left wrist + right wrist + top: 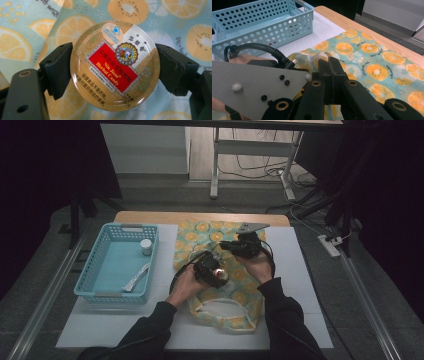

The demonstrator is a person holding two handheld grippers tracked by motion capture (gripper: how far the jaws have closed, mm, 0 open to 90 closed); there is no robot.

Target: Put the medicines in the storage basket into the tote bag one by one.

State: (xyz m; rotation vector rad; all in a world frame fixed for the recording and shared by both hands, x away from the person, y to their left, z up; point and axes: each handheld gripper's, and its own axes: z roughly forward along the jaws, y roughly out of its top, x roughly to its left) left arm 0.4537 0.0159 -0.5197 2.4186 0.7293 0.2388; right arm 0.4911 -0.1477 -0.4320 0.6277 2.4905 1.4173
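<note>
While the person works over the fruit-print cloth bag (220, 275) at mid-table, the left gripper (115, 67) is clamped across a round candy tin (115, 65), its pads (58, 70) seated on opposite sides of the rim, holding it just above the fabric. The right gripper (331, 67) has its jaws pressed fully together; they appear to pinch a fold of the bag, though I cannot confirm it. The tin looks rigid, light and glossy, so likely slippery; a grip across its widest part is soundest. A blue basket (117, 265) stands nearby.
</note>
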